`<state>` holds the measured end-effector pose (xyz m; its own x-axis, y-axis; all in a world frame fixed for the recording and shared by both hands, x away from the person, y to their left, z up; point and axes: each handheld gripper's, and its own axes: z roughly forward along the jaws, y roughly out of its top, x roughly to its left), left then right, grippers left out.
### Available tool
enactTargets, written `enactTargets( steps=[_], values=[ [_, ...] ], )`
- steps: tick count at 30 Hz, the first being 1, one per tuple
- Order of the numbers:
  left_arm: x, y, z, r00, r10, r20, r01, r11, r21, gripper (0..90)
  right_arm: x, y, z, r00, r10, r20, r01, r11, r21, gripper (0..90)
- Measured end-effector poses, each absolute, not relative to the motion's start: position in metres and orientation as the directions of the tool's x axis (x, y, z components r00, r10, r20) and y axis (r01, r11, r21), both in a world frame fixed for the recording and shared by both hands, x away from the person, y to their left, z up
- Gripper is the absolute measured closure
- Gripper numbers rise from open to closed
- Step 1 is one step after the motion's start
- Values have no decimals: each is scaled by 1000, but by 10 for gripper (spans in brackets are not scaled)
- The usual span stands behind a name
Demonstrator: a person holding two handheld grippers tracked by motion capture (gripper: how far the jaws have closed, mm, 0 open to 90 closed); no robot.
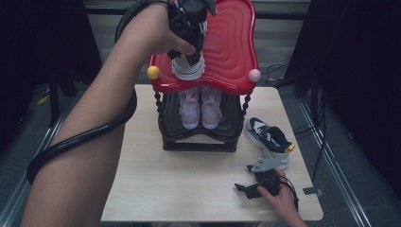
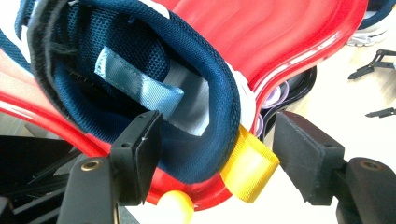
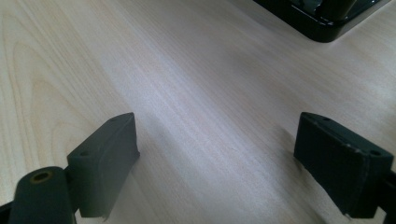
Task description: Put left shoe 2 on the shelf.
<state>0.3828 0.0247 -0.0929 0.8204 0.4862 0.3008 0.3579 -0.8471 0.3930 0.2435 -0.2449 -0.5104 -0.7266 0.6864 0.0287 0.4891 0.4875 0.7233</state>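
Navy-and-white mesh sneaker with a yellow heel loop [image 2: 140,88] stands on the near-left part of the glossy red ridged top shelf [image 1: 231,42] of the small black shoe rack [image 1: 198,137], heel toward the person. The left hand-held gripper [image 2: 217,149] is released: its jaws stand apart on either side of the padded heel collar, one pad inside the shoe's opening, the other outside and clear of the yellow loop, pressing on nothing. To finish this placing cleanly, I would draw that gripper straight back along the line of the jaws and a little upward, so the inner pad does not hook the collar or the pale blue tag and drag the shoe toward the shelf's near edge. A pair of pink-and-white sneakers [image 1: 201,106] sits on the lower shelf. Its apparent mate, a navy-and-white sneaker [image 1: 268,137], lies on the pale wooden desk [image 1: 189,184] right of the rack, just beyond the right hand-held gripper [image 3: 217,154], which rests low with its jaws spread, gripping nothing.
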Motion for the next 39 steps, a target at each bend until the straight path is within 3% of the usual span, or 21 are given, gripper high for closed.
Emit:
enactTargets(
  steps=[17,39],
  values=[
    [379,50,-94,802,550,232,452,-814,365,250,244,-245,-510,-727,686,29,489,488,723,128],
    [372,94,-113,795,585,159,505,-784,362,204,244,-245,-510,-727,686,28,488,488,724,128]
  ],
)
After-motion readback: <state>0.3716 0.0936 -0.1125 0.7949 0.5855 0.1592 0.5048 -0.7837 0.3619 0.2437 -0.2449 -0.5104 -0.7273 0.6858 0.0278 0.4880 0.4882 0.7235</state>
